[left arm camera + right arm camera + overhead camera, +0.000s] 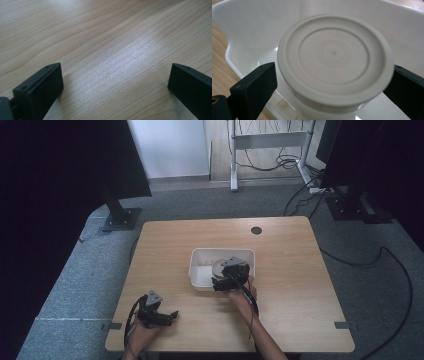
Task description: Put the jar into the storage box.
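- Wooden table (pixel 290 270) from the high view, with a white plastic bin (pixel 200 270) sitting roughly dead centre on it.
- The right gripper (pixel 224 282) is over the bin's 5 o'clock corner, with the person's right hand (pixel 243 292) behind it and the forearm coming up from 6 o'clock.
- In the right gripper view there's a round off-white lid (pixel 334 56), ridged in concentric rings with tiny embossed lettering around the middle (too small to read), and it sits right between the two black jaws.
- Both jaws are pressed against the lid's rim, one at 9 o'clock and one at 3 o'clock, so I'd call that a grip on the lid. It seems to top a pale container, but I can't really make out the body underneath.
- The lid is inside the bin, whose white walls wrap around behind it from 9 through 12 to 3 o'clock.
- The left gripper (pixel 167 316) is down near the table's 7 o'clock corner, well apart from the bin, lying low over the wood.
- In the left gripper view its jaws are spread wide with bare wood grain between them, gripping nothing.
- There's a small dark round hole (pixel 256 230) in the tabletop toward 12 o'clock, past the bin.
- Grey carpet (pixel 75 280) surrounds the table, with black cables (pixel 395 265) trailing off at 3 o'clock.
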`<state>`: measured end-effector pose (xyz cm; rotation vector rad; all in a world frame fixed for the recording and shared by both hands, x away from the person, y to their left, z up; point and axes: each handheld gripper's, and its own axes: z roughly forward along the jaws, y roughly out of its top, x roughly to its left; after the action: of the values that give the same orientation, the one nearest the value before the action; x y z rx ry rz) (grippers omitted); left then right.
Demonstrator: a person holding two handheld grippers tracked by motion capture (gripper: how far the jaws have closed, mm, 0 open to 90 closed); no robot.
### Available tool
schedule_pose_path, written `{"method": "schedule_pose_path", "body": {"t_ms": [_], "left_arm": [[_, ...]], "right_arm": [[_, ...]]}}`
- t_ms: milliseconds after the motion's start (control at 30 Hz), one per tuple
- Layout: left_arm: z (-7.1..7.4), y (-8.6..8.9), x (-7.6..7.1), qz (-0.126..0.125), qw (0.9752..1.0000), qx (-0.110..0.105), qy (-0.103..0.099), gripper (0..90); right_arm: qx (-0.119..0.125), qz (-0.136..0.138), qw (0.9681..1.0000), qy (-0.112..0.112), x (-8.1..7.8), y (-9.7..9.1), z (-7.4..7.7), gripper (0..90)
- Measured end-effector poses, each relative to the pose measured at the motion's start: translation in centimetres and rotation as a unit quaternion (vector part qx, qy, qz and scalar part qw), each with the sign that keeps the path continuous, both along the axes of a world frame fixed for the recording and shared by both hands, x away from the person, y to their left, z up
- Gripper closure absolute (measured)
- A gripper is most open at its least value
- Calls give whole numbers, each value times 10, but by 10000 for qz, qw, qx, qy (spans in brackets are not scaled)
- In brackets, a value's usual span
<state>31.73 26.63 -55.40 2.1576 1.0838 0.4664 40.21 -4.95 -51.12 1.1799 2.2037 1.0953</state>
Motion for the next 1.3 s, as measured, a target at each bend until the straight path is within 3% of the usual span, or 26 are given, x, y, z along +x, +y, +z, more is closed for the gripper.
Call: {"method": "schedule_pose_path", "body": {"t_ms": [1300], "left_arm": [[0,0,0,1,10000,-3,-2,0]], "right_arm": [[23,308,9992,-272,-29,-29,11,50]]}}
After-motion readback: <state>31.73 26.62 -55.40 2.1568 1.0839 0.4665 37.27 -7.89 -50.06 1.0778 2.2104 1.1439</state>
